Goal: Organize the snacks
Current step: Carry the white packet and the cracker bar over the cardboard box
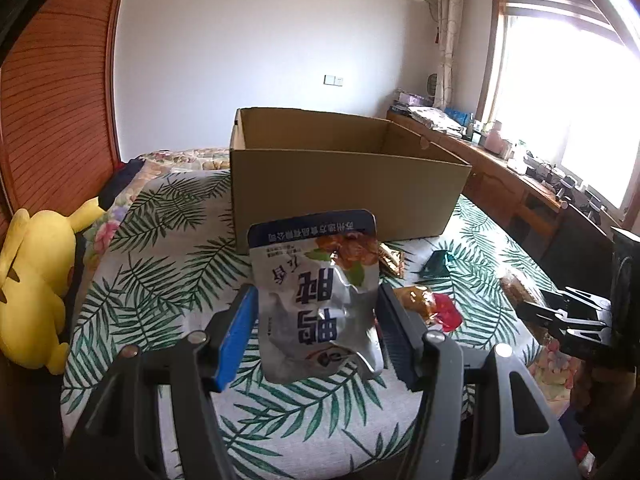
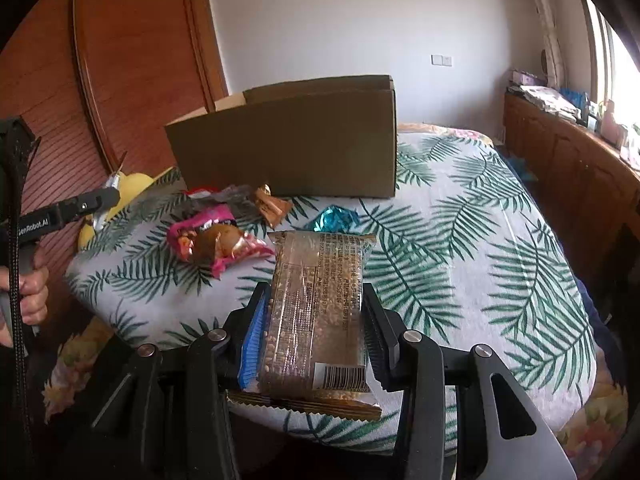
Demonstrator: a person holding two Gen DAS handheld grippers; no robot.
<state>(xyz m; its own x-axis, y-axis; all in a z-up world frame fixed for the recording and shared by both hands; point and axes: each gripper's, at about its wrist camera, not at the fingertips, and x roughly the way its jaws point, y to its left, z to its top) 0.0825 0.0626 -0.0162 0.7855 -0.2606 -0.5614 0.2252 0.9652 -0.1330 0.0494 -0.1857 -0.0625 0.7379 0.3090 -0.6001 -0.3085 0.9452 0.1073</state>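
Note:
My left gripper (image 1: 316, 320) is shut on a silver snack pouch (image 1: 320, 300) with blue lettering, lifted above the bed. My right gripper (image 2: 316, 320) is shut on a long clear pack of brown grain bar (image 2: 318, 308), also off the cover. An open cardboard box (image 1: 344, 188) stands on the leaf-print bedcover (image 1: 160, 248) just beyond both; in the right wrist view the cardboard box (image 2: 296, 148) shows its dark side. Loose snacks lie before it: a pink and gold wrapper (image 2: 212, 240), a small brown packet (image 2: 272, 206), a teal wrapper (image 2: 332, 218).
A yellow plush toy (image 1: 36, 292) lies at the bed's left edge by the wooden headboard (image 1: 56, 100). A cluttered wooden desk (image 1: 520, 168) runs under the window on the right. A hand (image 2: 32, 292) grips the other gripper's handle at far left.

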